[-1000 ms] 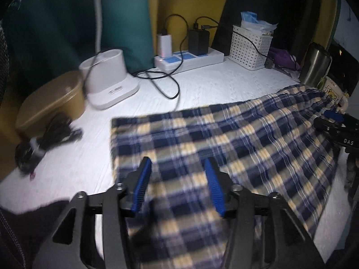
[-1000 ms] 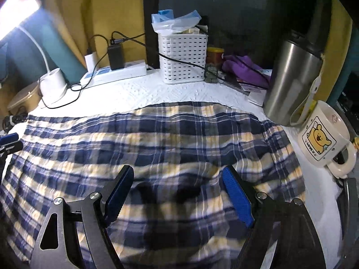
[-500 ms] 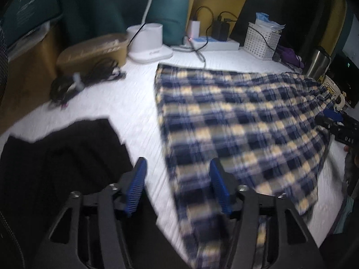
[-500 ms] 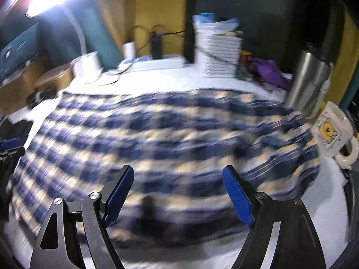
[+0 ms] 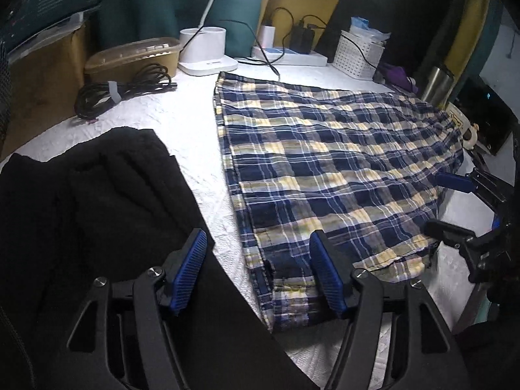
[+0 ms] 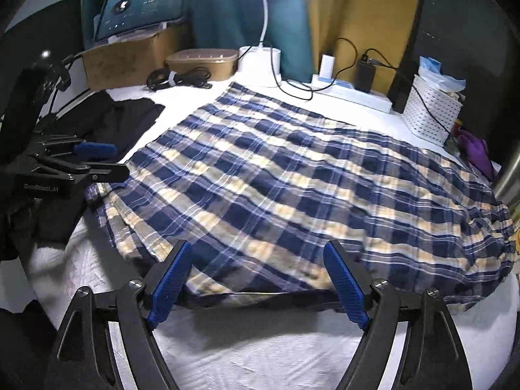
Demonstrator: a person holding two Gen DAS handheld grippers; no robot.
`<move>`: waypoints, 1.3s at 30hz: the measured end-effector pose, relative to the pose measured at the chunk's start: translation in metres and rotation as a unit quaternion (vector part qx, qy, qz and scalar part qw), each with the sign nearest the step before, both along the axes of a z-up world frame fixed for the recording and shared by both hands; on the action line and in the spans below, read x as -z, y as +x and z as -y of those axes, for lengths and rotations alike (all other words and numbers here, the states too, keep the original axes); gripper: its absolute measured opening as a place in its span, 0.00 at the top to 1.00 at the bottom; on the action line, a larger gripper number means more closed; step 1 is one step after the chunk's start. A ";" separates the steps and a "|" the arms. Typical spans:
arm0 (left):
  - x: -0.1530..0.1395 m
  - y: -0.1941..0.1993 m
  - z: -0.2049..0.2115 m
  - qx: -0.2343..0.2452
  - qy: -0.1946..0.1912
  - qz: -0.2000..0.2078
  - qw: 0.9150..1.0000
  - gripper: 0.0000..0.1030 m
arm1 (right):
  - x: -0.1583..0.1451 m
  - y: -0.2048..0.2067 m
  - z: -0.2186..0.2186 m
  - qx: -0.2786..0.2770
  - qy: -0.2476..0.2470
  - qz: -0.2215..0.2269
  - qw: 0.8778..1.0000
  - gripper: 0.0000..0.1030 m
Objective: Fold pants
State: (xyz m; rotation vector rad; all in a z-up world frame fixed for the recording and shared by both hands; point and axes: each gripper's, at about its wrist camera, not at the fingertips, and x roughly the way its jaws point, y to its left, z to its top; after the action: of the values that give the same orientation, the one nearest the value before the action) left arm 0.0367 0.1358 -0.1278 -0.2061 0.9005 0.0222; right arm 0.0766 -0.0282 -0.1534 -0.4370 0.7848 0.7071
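Note:
Blue, yellow and white plaid pants (image 5: pixel 325 162) lie folded flat on the white table cover (image 5: pixel 195 123); they also show in the right wrist view (image 6: pixel 292 178). My left gripper (image 5: pixel 260 273) is open and empty, hovering over the pants' near left corner. My right gripper (image 6: pixel 256 286) is open and empty, just above the pants' near edge. The right gripper shows at the right of the left wrist view (image 5: pixel 461 208). The left gripper shows at the left of the right wrist view (image 6: pixel 94 159).
A black garment (image 5: pixel 97 227) lies left of the pants. At the back stand a brown lidded box (image 5: pixel 130 55), coiled black cable (image 5: pixel 123 87), white lamp base (image 5: pixel 208 52), power strip (image 5: pixel 292 58), white basket (image 5: pixel 357 55), steel tumbler (image 5: pixel 437 86) and a mug (image 5: pixel 461 123).
Both grippers have pulled back toward the near edge of the table, off the cloth. The pants have stayed flat. The black garment has come into the left wrist view.

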 end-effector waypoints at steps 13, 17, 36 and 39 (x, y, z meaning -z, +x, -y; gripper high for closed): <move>0.003 0.011 0.009 0.014 -0.009 0.002 1.000 0.65 | 0.007 0.014 0.008 0.026 0.013 -0.018 0.999 0.16; 0.006 0.012 0.011 0.010 -0.002 0.001 1.000 0.68 | 0.009 0.016 0.010 0.028 0.016 -0.022 0.999 0.16; 0.002 0.001 0.009 -0.015 0.028 0.009 0.999 0.95 | 0.010 0.025 0.006 0.017 0.013 -0.027 0.999 0.16; -0.002 -0.003 0.010 -0.020 0.038 0.011 0.999 0.96 | 0.009 0.025 0.005 0.015 0.014 -0.027 0.999 0.16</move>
State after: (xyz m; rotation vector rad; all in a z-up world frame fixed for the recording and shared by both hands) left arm 0.0340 0.1257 -0.1255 -0.1525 0.8714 0.0913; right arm 0.1021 -0.0330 -0.1627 -0.3809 0.8302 0.7040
